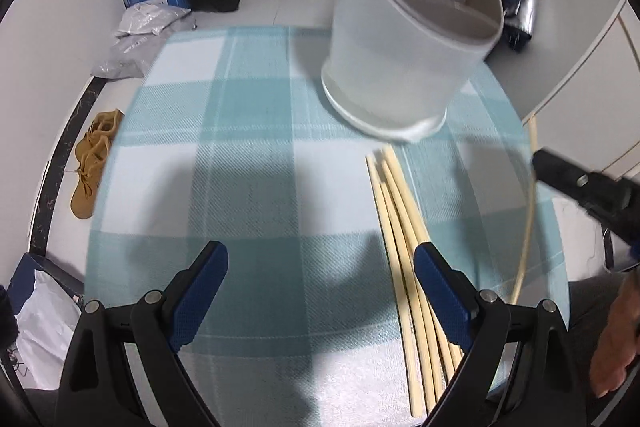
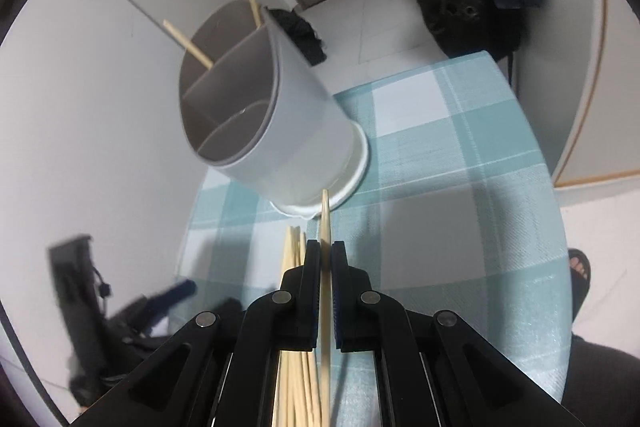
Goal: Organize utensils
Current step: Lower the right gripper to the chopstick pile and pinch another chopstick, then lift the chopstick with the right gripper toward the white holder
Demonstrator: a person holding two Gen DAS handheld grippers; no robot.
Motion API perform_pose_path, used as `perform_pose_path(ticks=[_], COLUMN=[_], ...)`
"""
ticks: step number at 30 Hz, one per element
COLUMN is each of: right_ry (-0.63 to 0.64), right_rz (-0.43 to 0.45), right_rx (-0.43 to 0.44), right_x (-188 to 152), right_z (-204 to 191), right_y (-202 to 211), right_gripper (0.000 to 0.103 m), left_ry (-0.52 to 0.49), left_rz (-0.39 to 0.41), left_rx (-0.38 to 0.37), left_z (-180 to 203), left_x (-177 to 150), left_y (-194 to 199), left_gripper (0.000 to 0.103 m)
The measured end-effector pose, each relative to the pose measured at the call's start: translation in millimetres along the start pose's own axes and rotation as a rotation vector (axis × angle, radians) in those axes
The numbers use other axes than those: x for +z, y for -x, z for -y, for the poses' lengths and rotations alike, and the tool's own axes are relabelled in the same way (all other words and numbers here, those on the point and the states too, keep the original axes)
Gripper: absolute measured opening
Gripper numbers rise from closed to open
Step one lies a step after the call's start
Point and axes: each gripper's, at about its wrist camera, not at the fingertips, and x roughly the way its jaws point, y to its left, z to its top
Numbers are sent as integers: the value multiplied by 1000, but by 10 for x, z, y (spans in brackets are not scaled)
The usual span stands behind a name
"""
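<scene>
Right gripper (image 2: pixel 326 259) clamps one chopstick (image 2: pixel 325 219), tip aimed at the holder (image 2: pixel 276 115) just ahead on the cloth (image 2: pixel 460 187). Left gripper (image 1: pixel 320 291) gapes wide, empty, above the loose pile (image 1: pixel 400 227). Risk: that long stick could pivot in the thin pinch, strike the rim and tip the holder. The holder sits near the table's far edge; open cloth lies left.

We see a wide bare stretch of the checked worktop (image 1: pixel 248 155) on the left, where a claw could pass freely. On the right, the tall divided holder (image 1: pixel 408 39) and the loose chopsticks (image 1: pixel 404 239) before it block the way.
</scene>
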Motion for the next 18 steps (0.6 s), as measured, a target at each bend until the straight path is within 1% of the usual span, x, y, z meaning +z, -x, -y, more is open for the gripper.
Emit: perform_pose_path(ticks=[3,5,7,8,9,12,16,18], right_ry=[-17,-44,-68,-68,-67,-79,-68,-64], right_rz=[33,58,84,96,99,110,154,153], right_rx=[8,11,25,21,22,24,17,17], right_x=[-99,-156,-210,-225,-238,-236,-311,-344], right_z=[98,99,183,212,243,329,405,428], right_y=[112,177,241,264,278,292,341,333], right_gripper=[4,4,4,4,4,4,4,4], left_ry=[-26,-47,-32,-36,-40,-40,-33,-56], left_rz=[-33,-58,-80,-66,-78,-67,-60,-69], left_rx=[23,57,61,66,65,68,81,119], left_z=[58,74,30,33,34,16,32,72], left_x=[-27,-42,-56,-50,-52,-68,-61,-46], left_y=[-78,-156,-194,-175,-182,-174,-199,-240], left_gripper=[91,91,91,91,91,91,92,92])
